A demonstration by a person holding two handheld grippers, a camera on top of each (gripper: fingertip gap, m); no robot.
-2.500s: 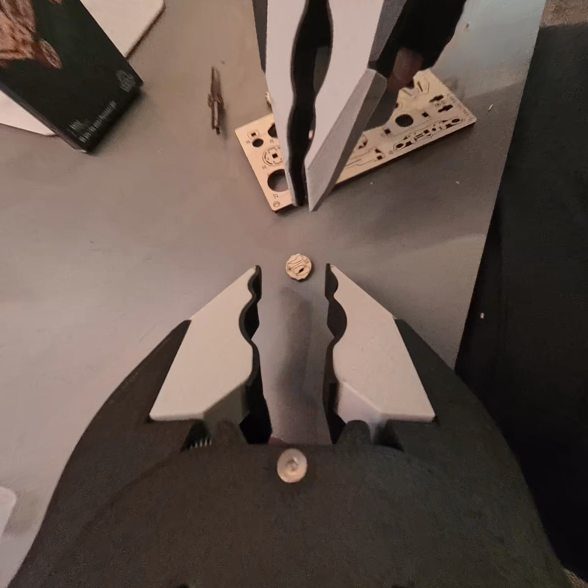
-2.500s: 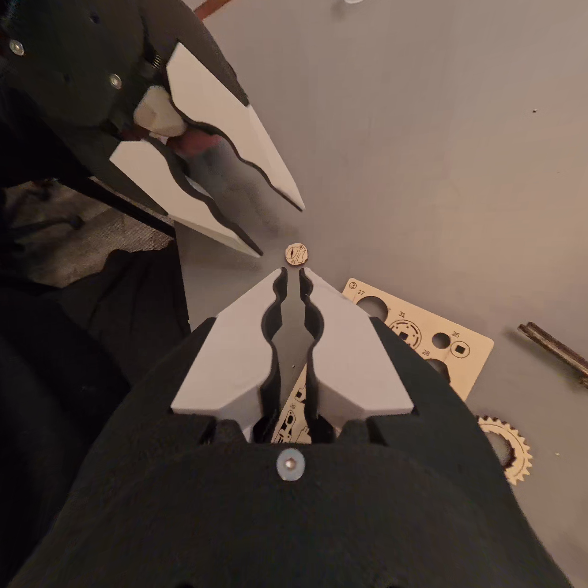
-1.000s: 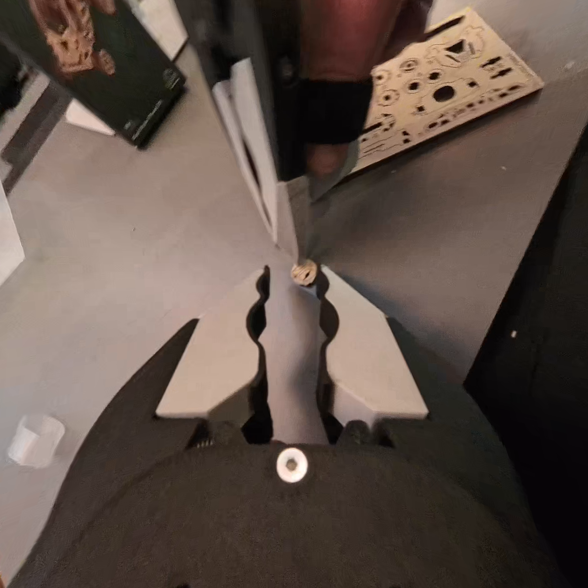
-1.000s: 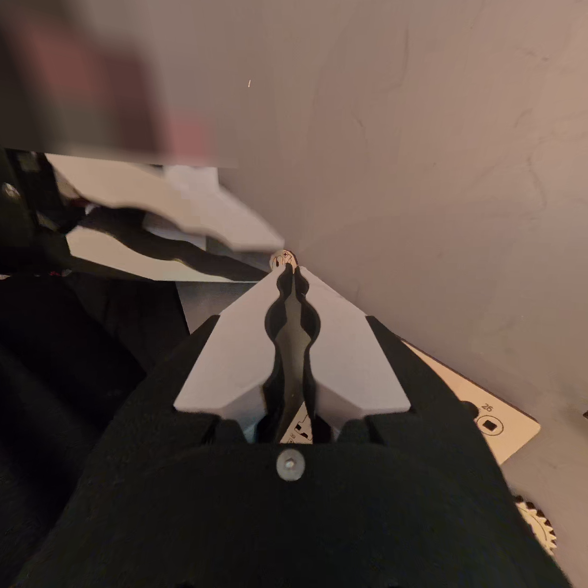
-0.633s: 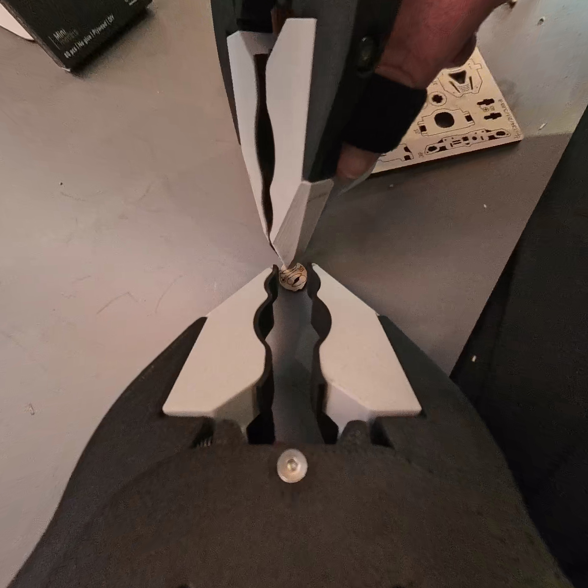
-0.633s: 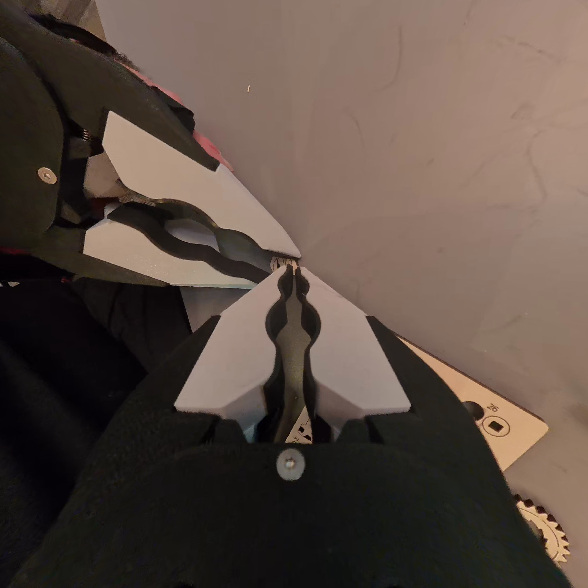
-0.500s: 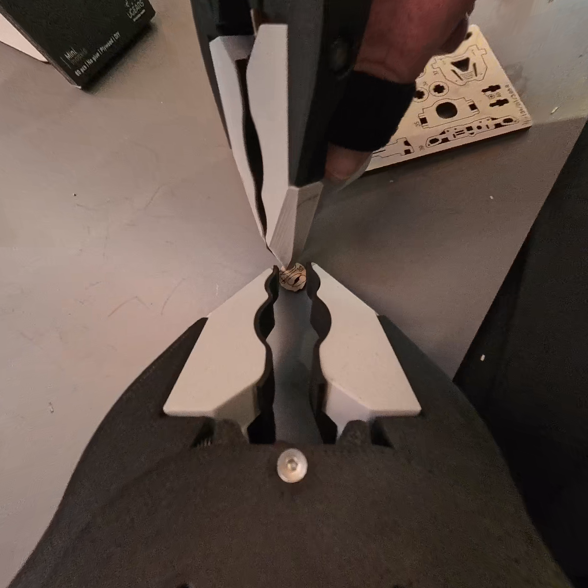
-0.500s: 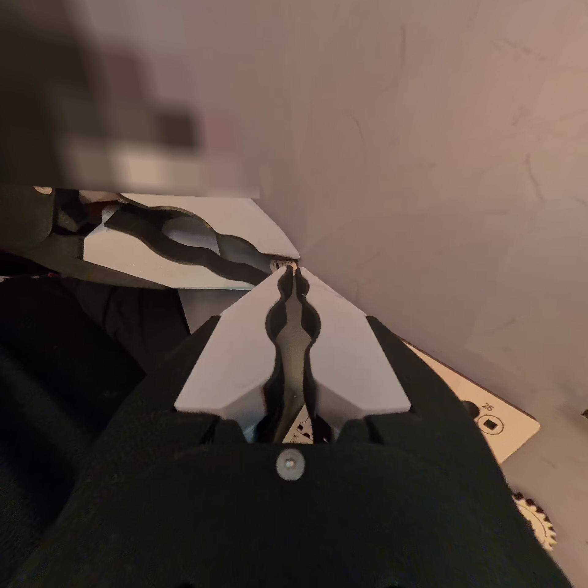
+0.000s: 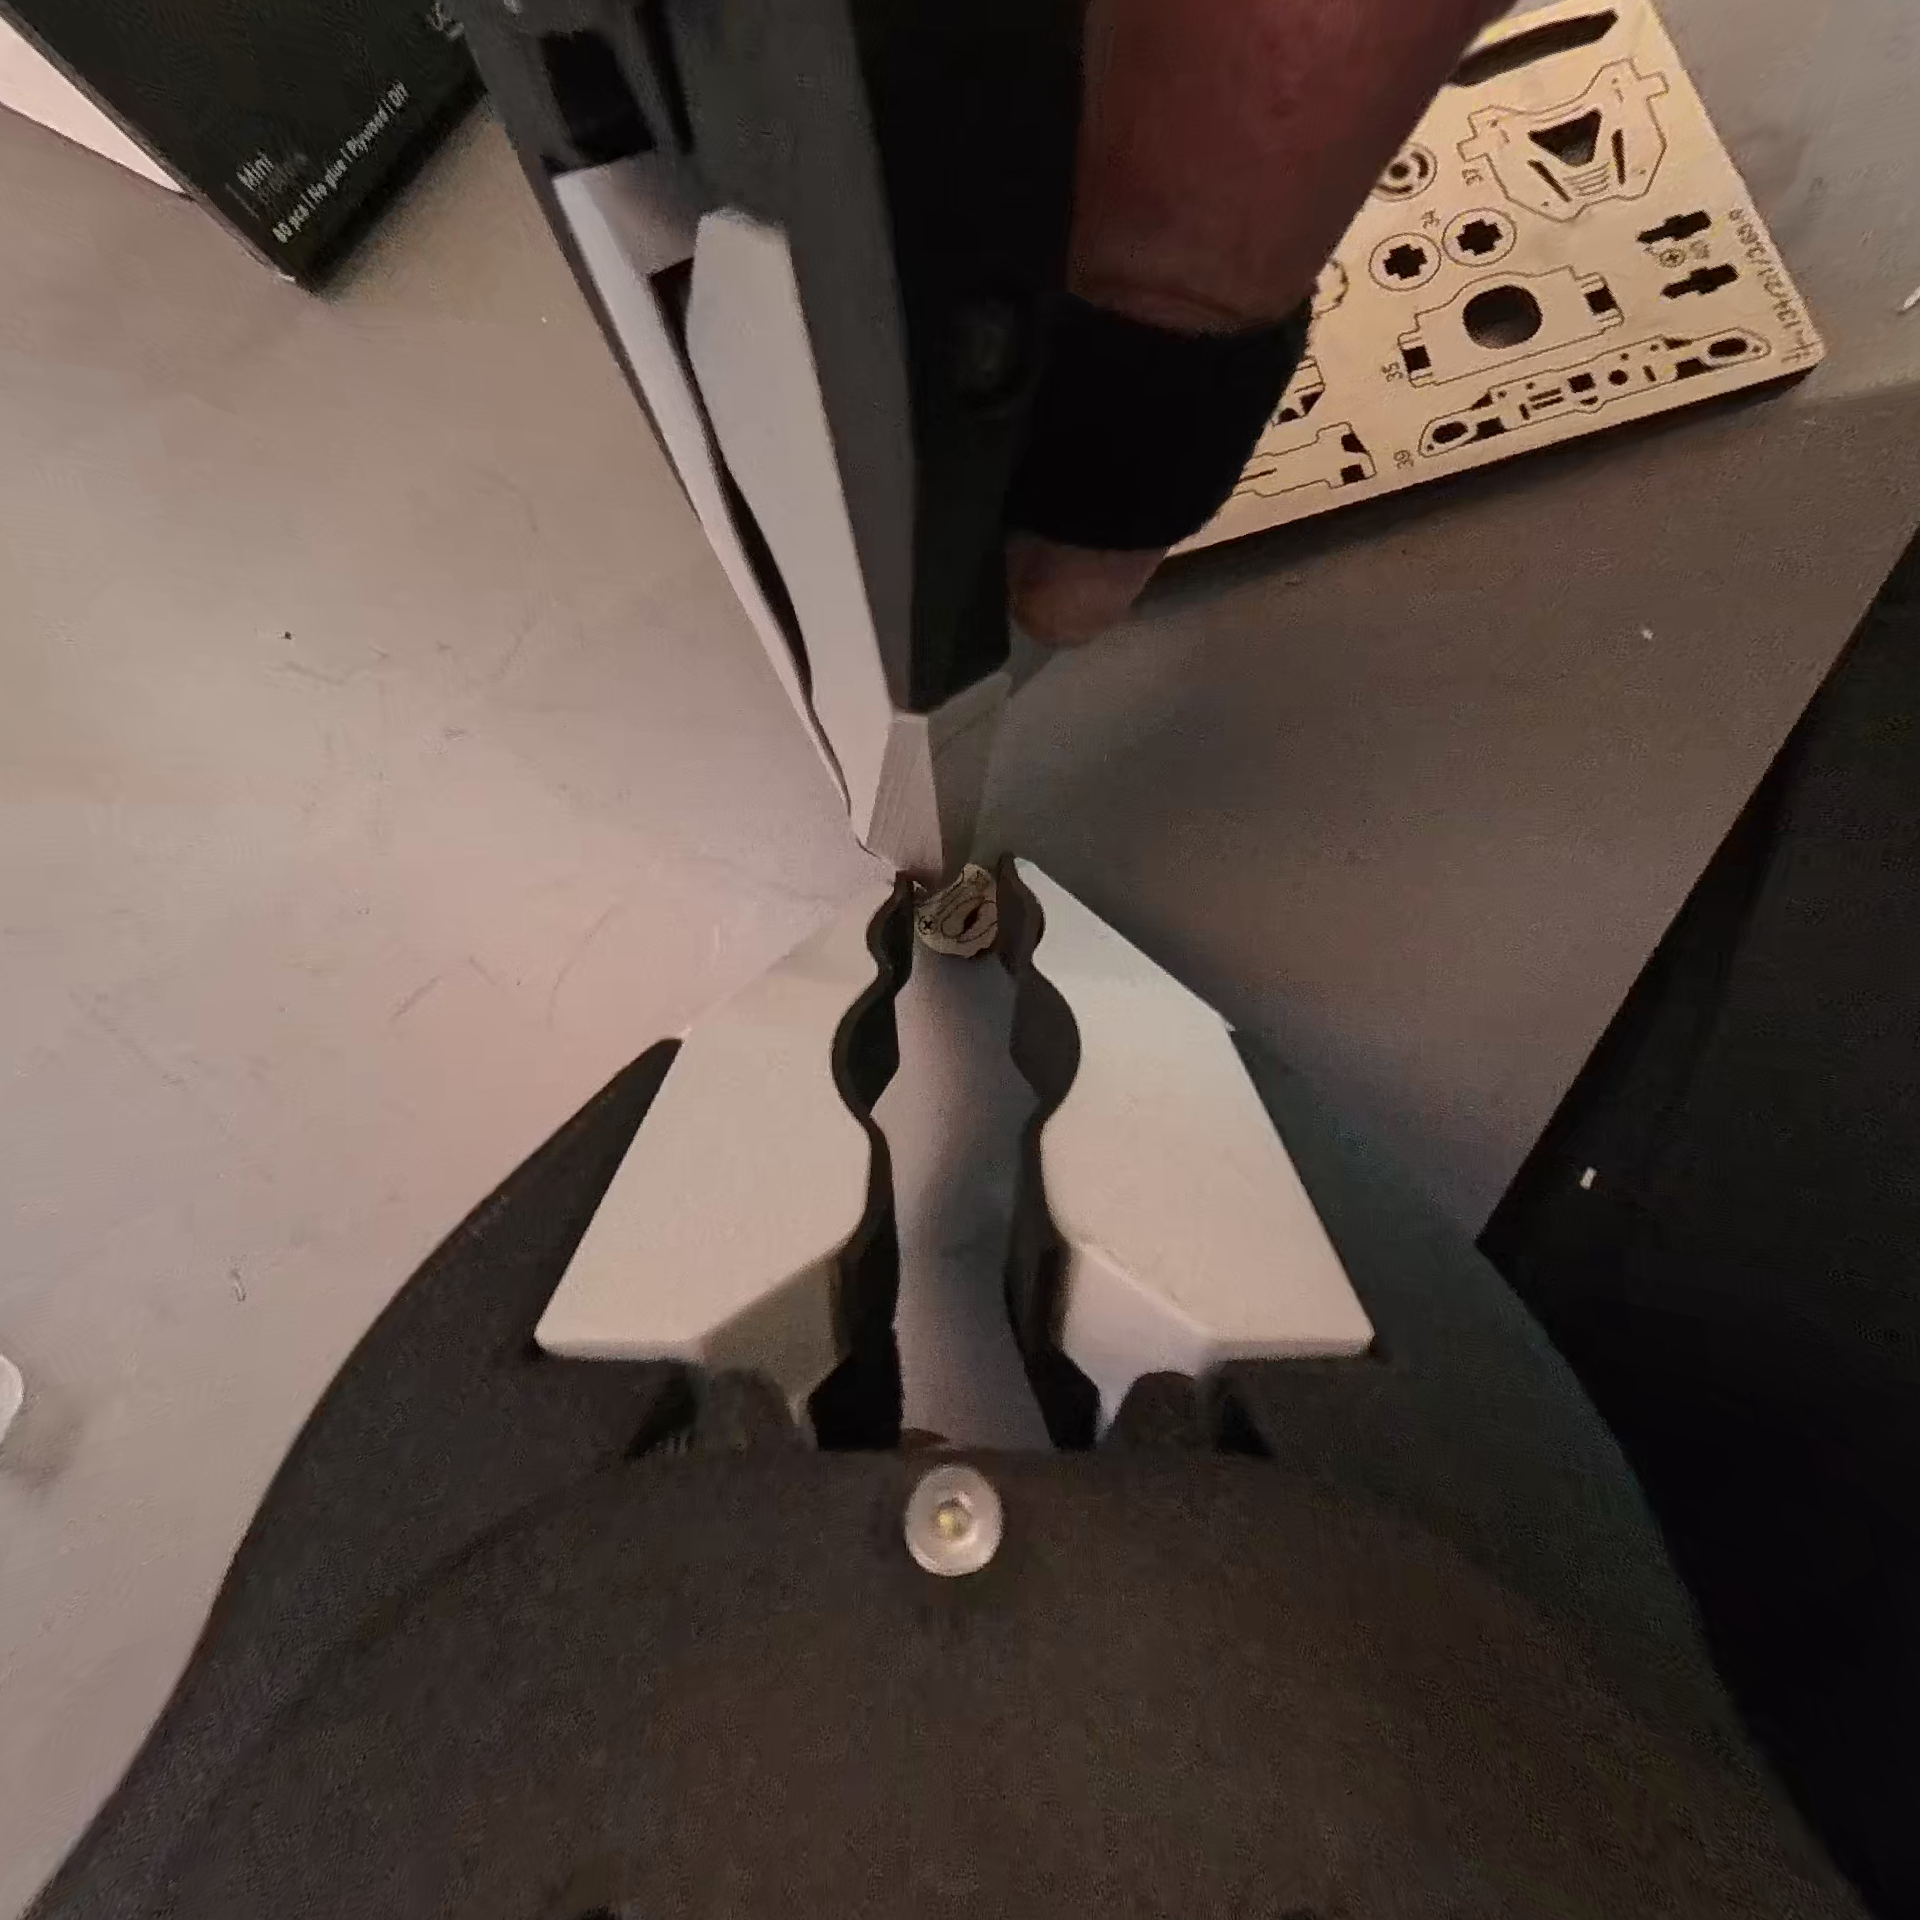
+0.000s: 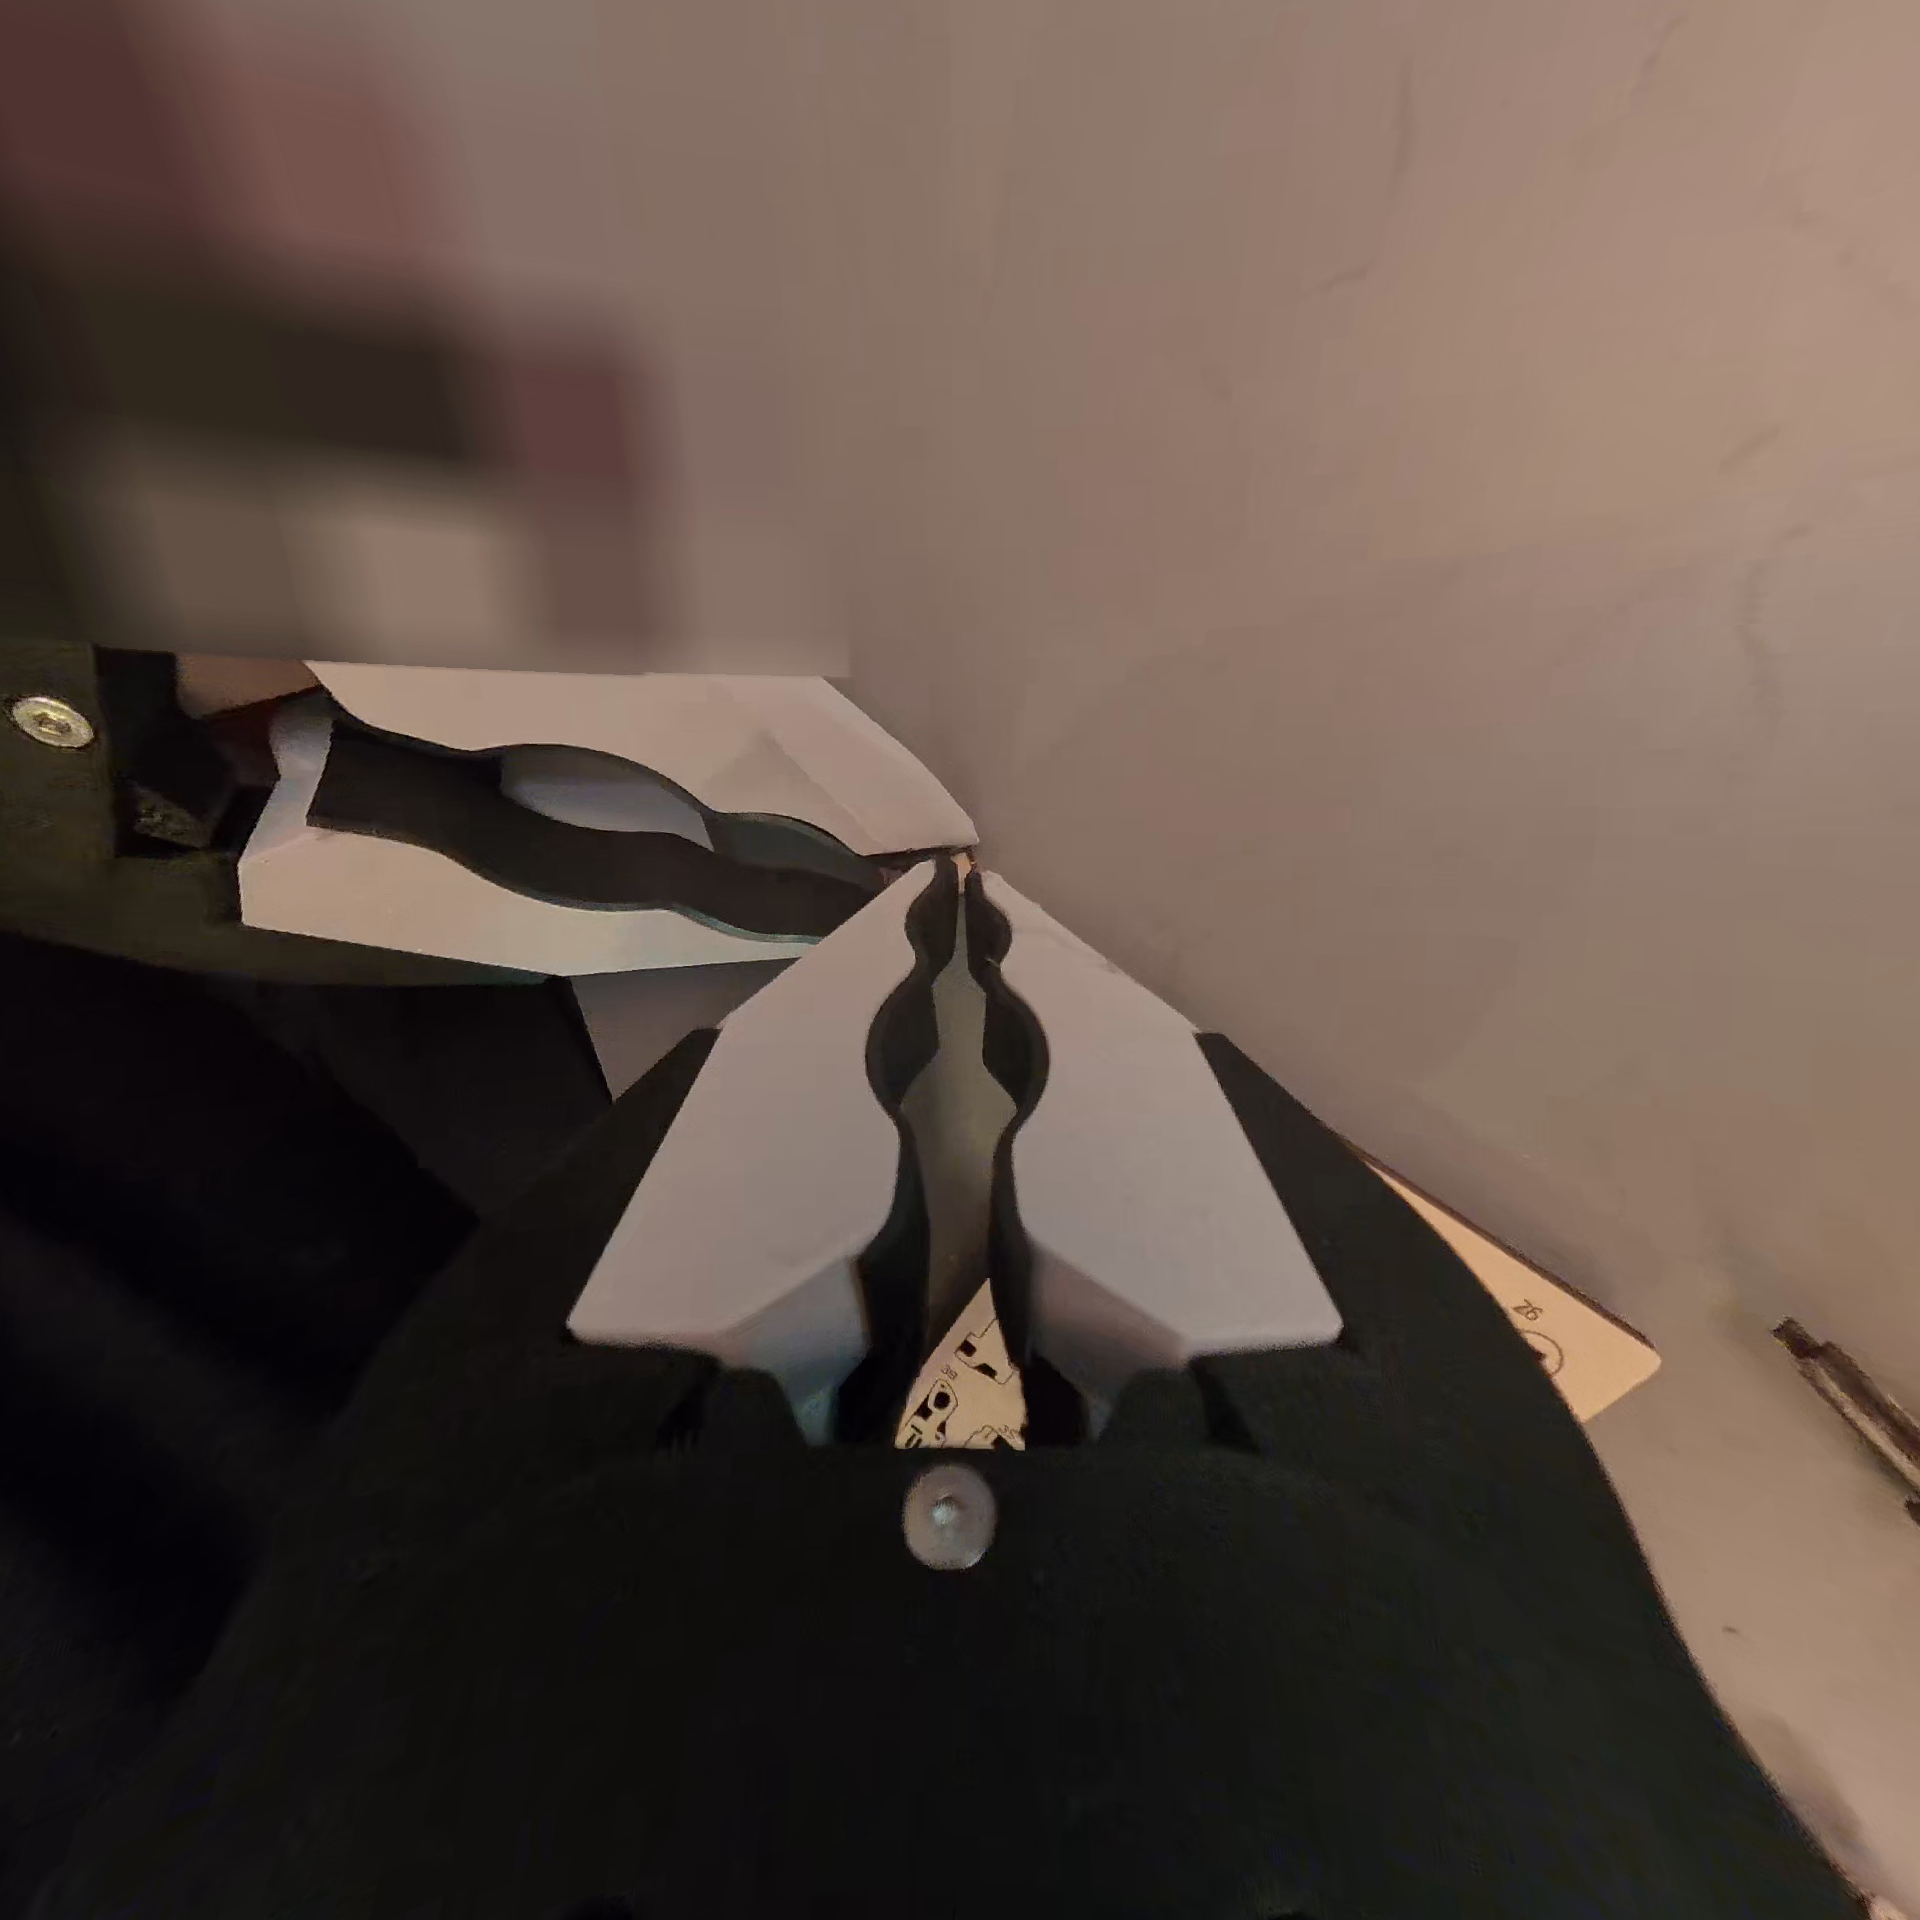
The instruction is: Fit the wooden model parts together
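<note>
Grey matte tabletop (image 9: 312, 831), two grippers meeting over one tiny part.

Nearest, the left gripper (image 9: 954, 899) pinches a small round pale wooden disc (image 9: 958, 914), tilted; the right gripper (image 9: 902, 847), tips nearly pressed together, touches its edge. A nudge could flick it loose toward the laser-cut plywood sheet (image 9: 1558, 312).

Both cameras sit close above the grey table (image 9: 312, 644), each looking forward along its own fingers. The left wrist view faces away from the table's near edge toward the plywood sheet (image 9: 1538, 343). The right wrist view looks the opposite way, with that sheet (image 10: 1558, 1340) beneath it. They share the small wooden disc (image 9: 961, 914), where both sets of fingertips meet.
</note>
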